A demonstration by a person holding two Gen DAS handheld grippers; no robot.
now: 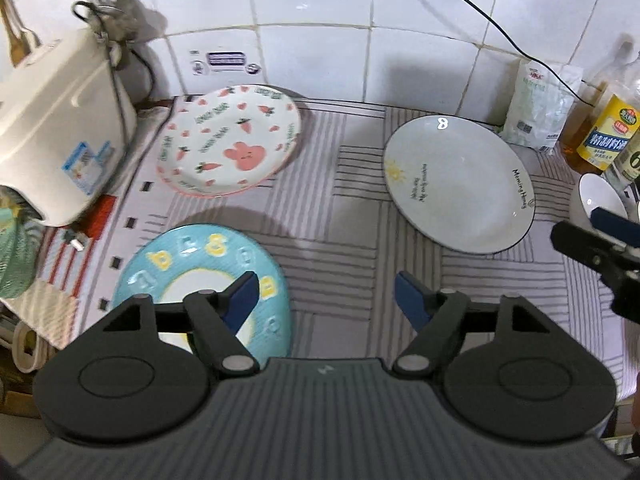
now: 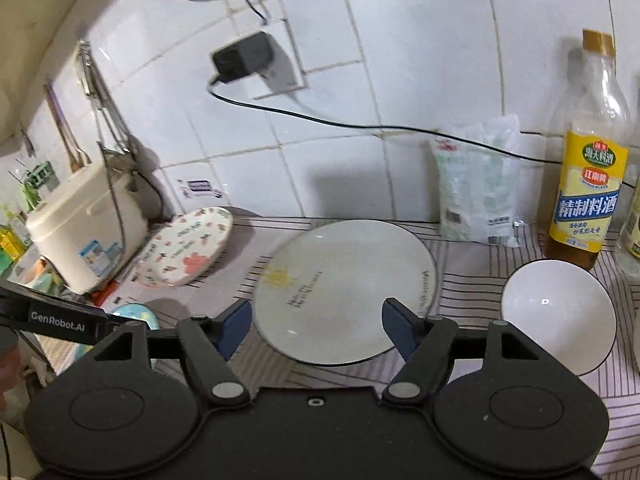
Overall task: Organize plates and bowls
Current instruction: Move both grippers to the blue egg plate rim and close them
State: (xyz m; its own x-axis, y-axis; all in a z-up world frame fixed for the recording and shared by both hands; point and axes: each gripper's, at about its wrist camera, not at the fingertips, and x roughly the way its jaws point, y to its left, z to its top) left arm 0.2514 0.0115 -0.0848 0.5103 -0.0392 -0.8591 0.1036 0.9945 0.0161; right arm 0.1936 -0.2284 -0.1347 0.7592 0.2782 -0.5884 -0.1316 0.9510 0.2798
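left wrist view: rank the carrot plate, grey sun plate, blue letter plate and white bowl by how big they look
1. Grey sun plate and carrot plate: look about alike, no ranking.
2. Blue letter plate: partly hidden by the left gripper, unsure.
3. White bowl: smallest, cut off.

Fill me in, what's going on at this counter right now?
A person is sorting dishes with handheld tongs, and right now nothing is held. The left tongs hang open above the striped cloth, beside the blue letter plate. The right tongs are open above the near edge of the grey sun plate. The carrot plate leans by the white appliance, and a white bowl sits at the right.
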